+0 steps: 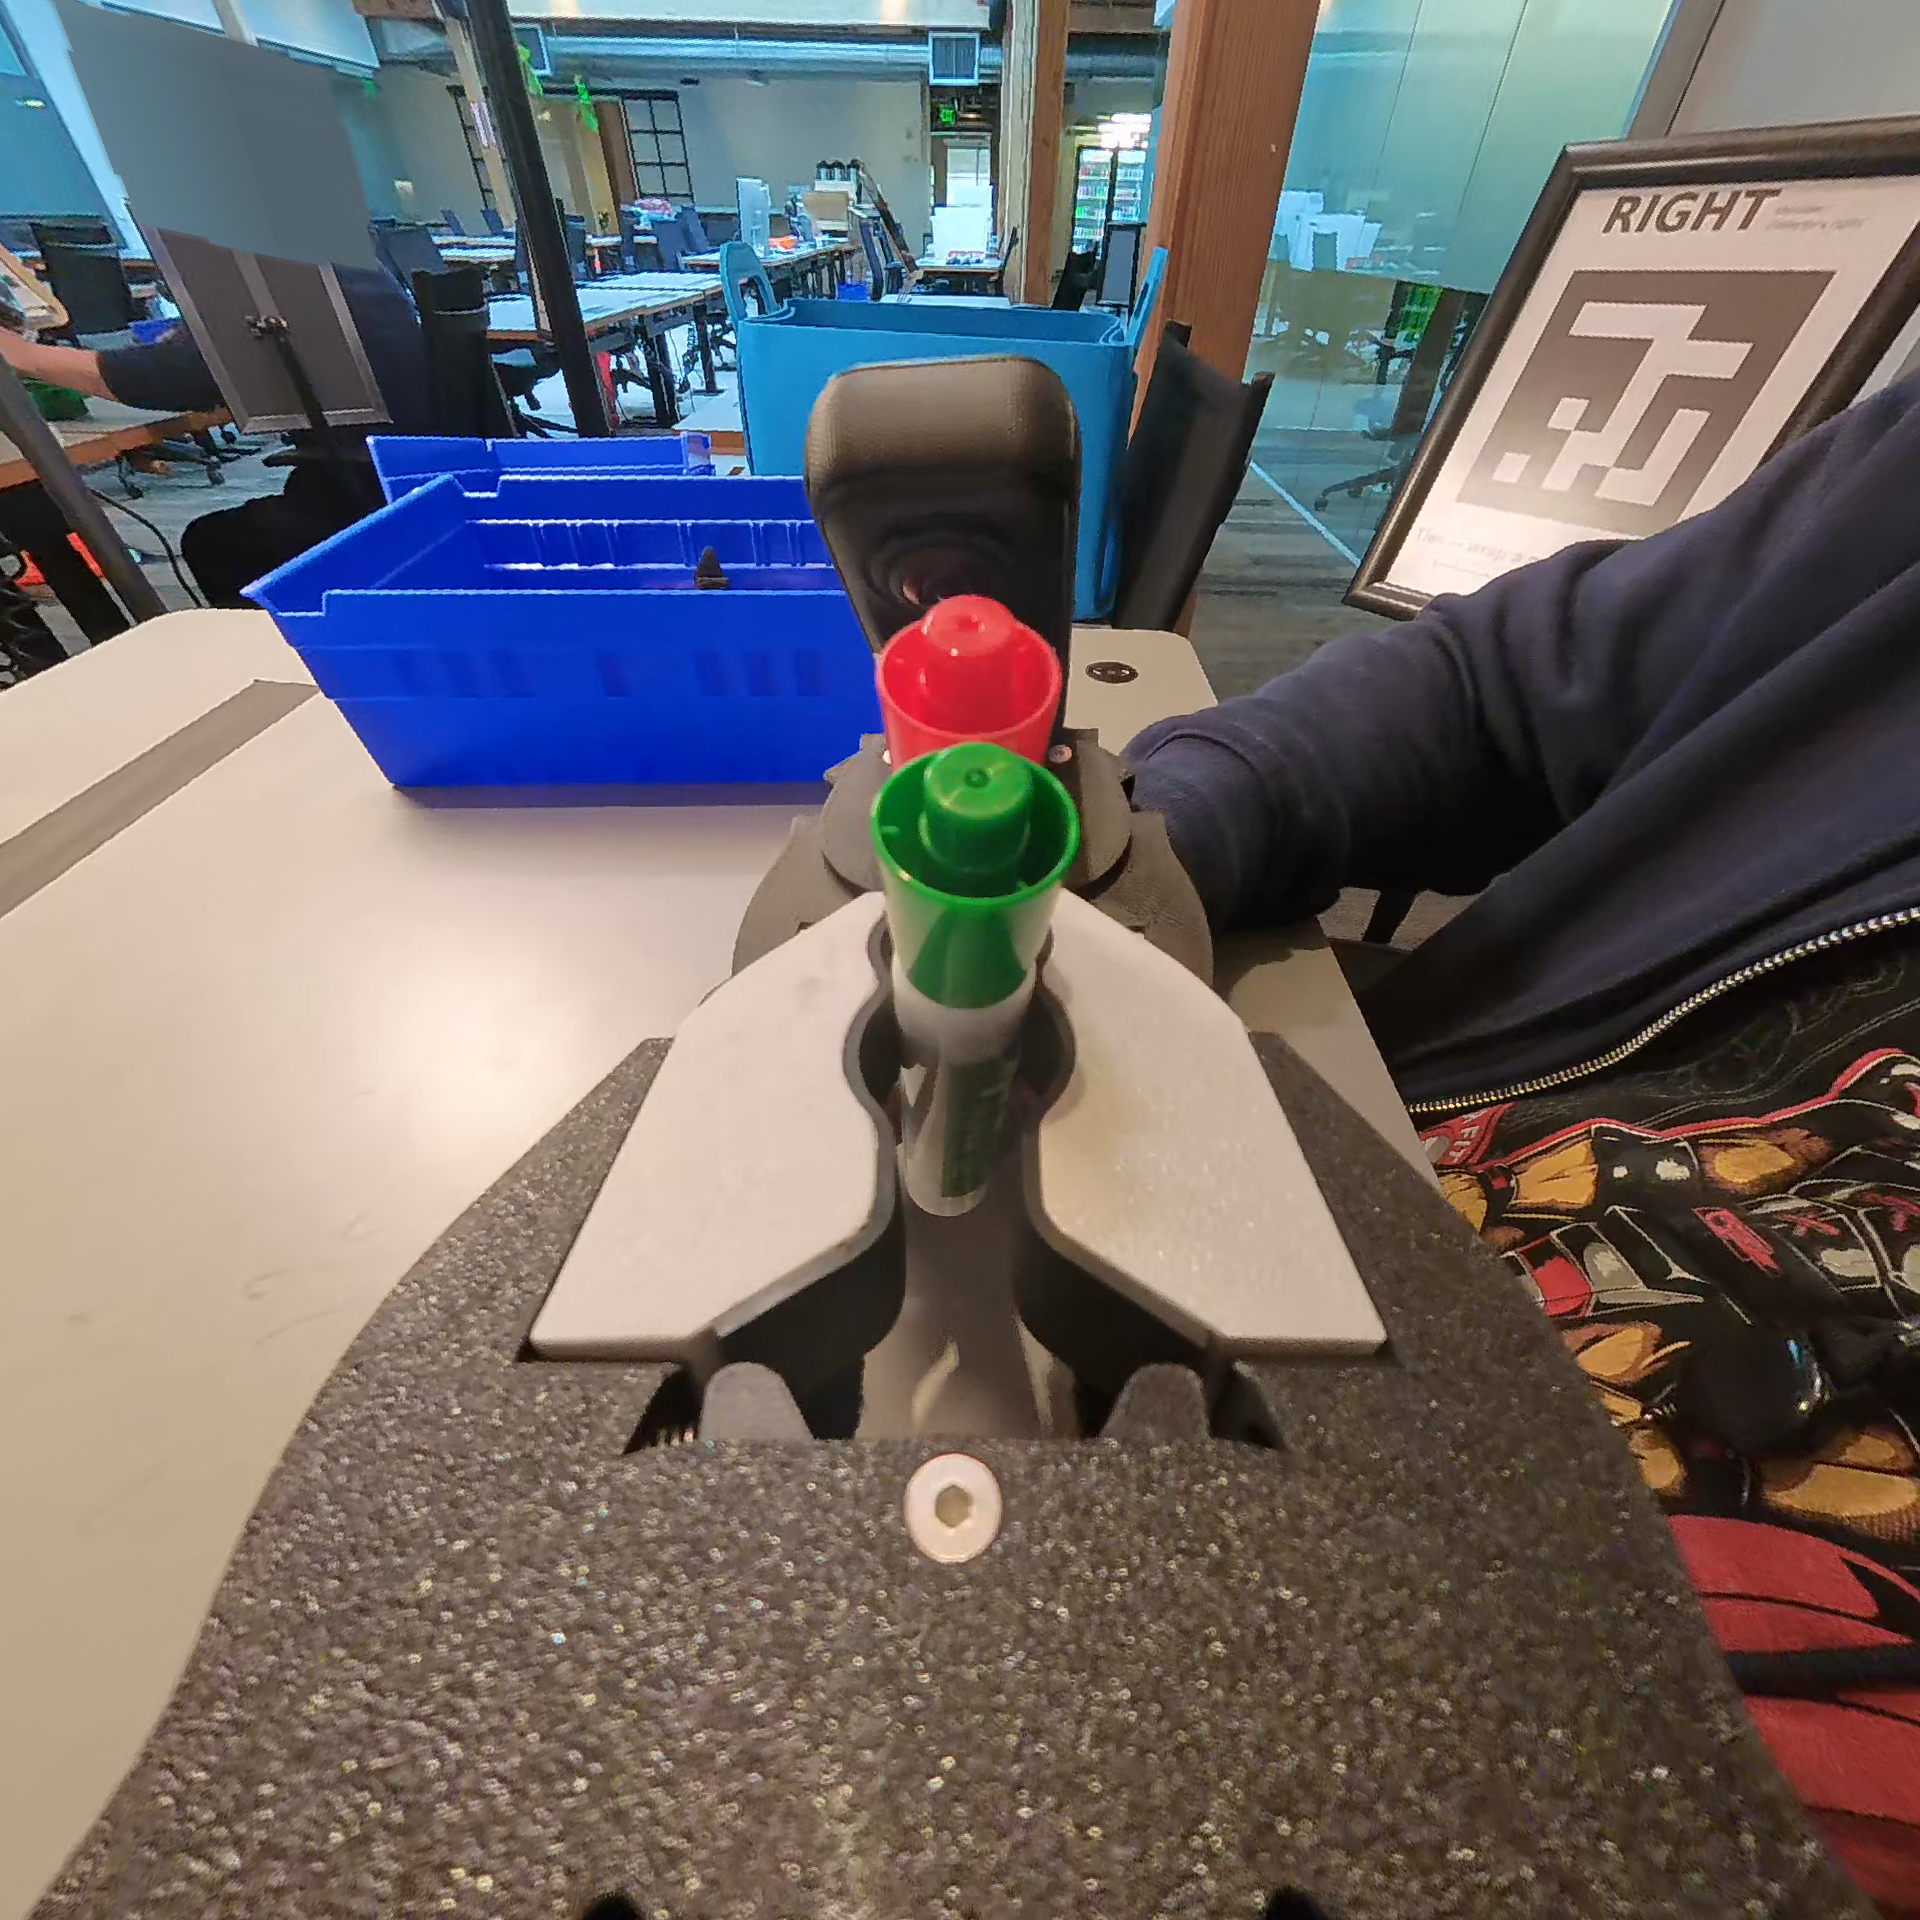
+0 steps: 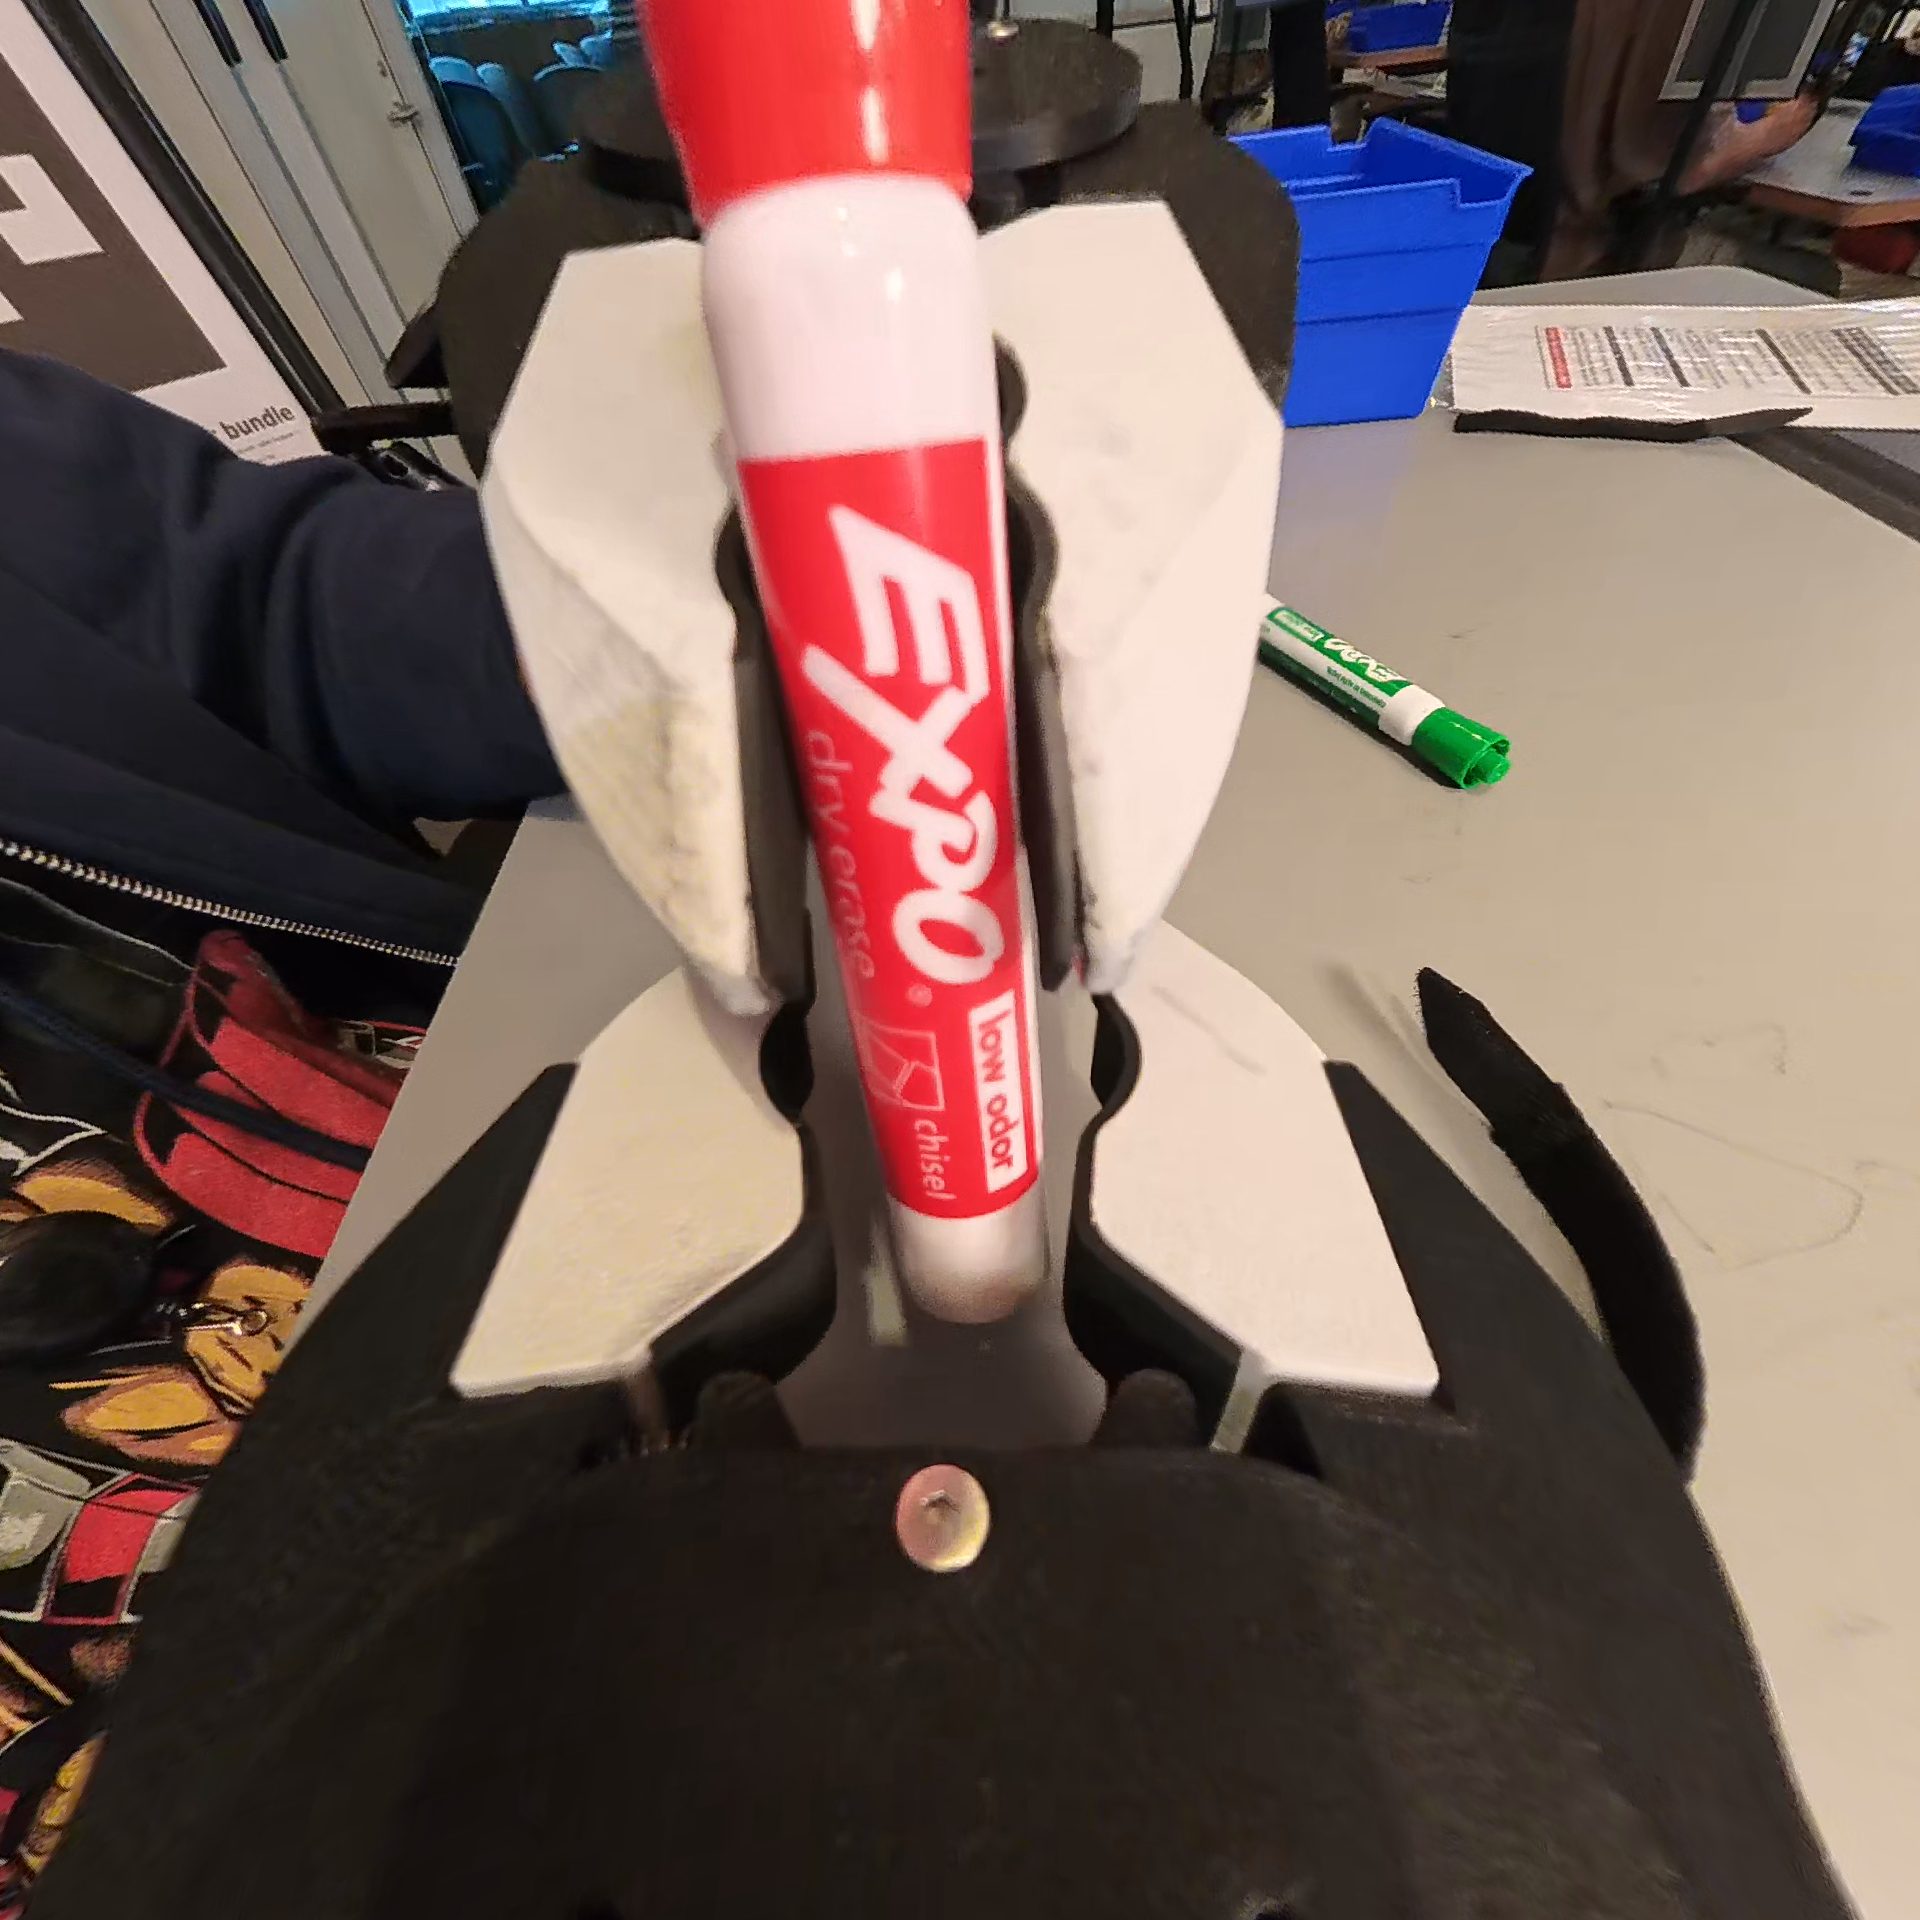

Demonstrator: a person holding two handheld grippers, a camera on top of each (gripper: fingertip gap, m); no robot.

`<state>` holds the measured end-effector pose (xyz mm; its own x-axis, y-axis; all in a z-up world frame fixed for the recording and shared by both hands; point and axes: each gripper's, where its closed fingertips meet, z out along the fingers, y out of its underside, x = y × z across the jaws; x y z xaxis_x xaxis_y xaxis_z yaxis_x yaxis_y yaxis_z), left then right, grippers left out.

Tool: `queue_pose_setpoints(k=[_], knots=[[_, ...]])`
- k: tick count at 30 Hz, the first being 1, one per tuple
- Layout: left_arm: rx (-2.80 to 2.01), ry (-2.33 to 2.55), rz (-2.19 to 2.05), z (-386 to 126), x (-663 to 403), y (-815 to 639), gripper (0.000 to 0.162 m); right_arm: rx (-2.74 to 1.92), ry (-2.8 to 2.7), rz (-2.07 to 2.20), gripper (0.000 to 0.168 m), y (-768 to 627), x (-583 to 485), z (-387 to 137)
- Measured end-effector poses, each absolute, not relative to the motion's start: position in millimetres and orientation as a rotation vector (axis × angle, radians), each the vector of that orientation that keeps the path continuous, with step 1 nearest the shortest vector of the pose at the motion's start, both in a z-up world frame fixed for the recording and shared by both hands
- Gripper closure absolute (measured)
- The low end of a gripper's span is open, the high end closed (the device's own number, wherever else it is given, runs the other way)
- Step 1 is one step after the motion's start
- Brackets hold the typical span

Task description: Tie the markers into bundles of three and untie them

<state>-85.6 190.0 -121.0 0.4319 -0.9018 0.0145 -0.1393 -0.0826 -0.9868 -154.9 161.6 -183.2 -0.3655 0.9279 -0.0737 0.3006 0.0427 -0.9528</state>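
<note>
My left gripper [image 1: 966, 935] is shut on a green marker [image 1: 951, 1091] that stands upright between its white pads, cap towards the camera. A red marker [image 1: 966, 675] stands just beyond it, with only its cap showing. In the right wrist view the red marker [image 2: 894, 727] fills the middle, and the left gripper's fingers [image 2: 623, 675] flank it closely. My right gripper [image 2: 940, 1018] faces the left one, its jaws a little wider than the marker's lower end, with a gap on each side. A second green marker [image 2: 1382, 686] lies on the table. A black strap [image 2: 1558, 1195] lies to the right.
A blue bin [image 1: 582, 665] stands on the grey table [image 1: 312, 987] behind the grippers. It also shows in the right wrist view [image 2: 1382, 260]. A framed sign [image 1: 1662, 364] stands at the right. A printed sheet [image 2: 1683, 358] lies far right. A person's navy sleeve [image 1: 1507, 748] holds the right gripper. The grippers' ends are close to 9 centimeters from one another.
</note>
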Motion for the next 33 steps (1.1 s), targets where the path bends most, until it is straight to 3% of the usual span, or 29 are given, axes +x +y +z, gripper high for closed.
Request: queue_pose_setpoints(k=[7,25,33], knots=[[-1.529,0.958,-0.824,-121.4,-83.6,188.5,0.143,-1.262,-1.732,1.297,0.126,162.7,-157.2,-186.9],[-1.565,0.962,-0.785,-127.2,-89.8,190.1,0.143,-1.266,-1.696,1.269,0.126,171.5,-154.1,-184.8],[-1.574,1.008,-0.789,-130.9,-88.3,184.8,0.143,-1.23,-1.721,1.348,0.147,161.4,-150.3,-180.7]])
